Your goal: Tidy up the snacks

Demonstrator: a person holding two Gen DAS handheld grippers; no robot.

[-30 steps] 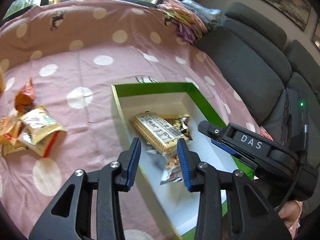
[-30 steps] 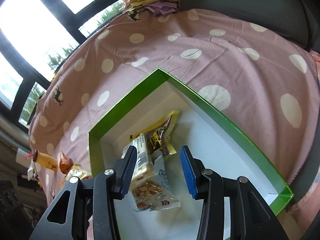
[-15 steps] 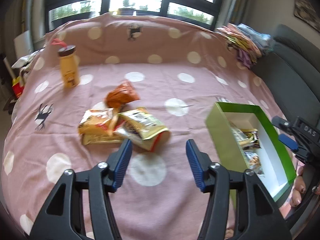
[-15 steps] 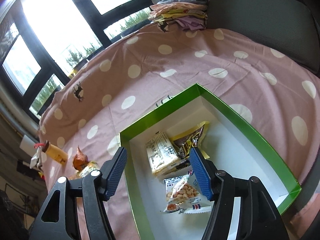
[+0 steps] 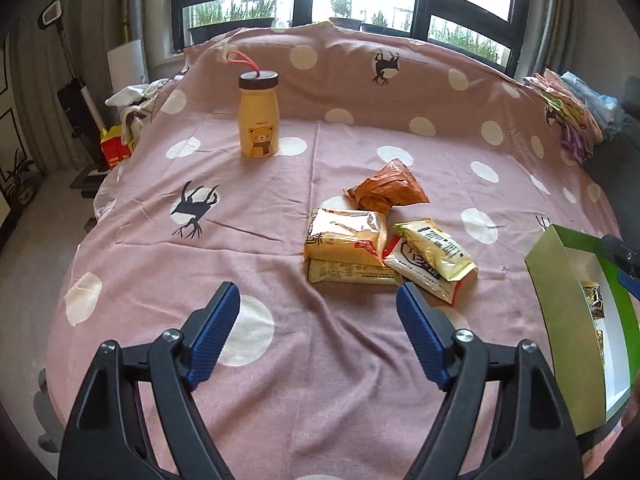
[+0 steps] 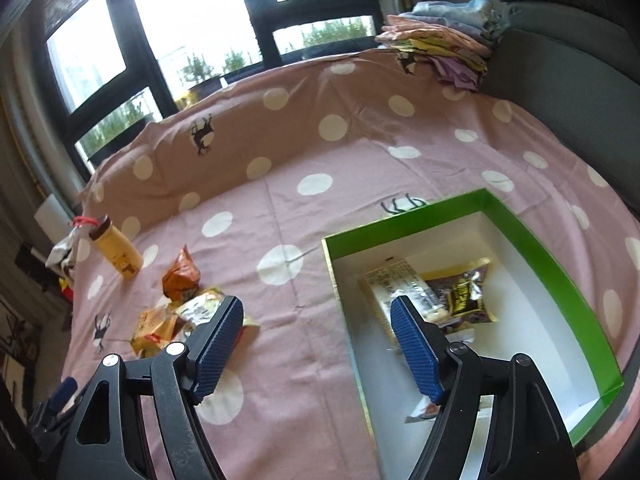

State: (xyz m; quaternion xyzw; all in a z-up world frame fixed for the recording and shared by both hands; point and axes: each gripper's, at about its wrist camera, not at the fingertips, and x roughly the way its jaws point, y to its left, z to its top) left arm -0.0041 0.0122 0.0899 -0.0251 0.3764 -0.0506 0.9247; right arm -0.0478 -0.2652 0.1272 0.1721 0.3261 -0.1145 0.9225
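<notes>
A green box (image 6: pixel 532 236) with a white inside holds several snack packets, among them a pale cracker pack (image 6: pixel 396 280) and a dark packet (image 6: pixel 466 294). Its left wall shows in the left wrist view (image 5: pixel 560 312). A pile of loose snacks lies on the pink dotted cloth: an orange bag (image 5: pixel 386 190), a yellow packet (image 5: pixel 344 236) and a yellow-white packet (image 5: pixel 434 256). My left gripper (image 5: pixel 318 320) is open and empty, just short of the pile. My right gripper (image 6: pixel 316 340) is open and empty above the box's left wall.
A yellow bear bottle (image 5: pixel 258 118) stands at the far left of the cloth. Folded clothes (image 6: pixel 444 48) lie at the far right by a grey sofa (image 6: pixel 572 92). Windows run along the back. The cloth's left edge drops to the floor.
Both grippers have opened wider. The left one has swung left from over the box to face the snack pile. The right one has pulled back and left from inside the box.
</notes>
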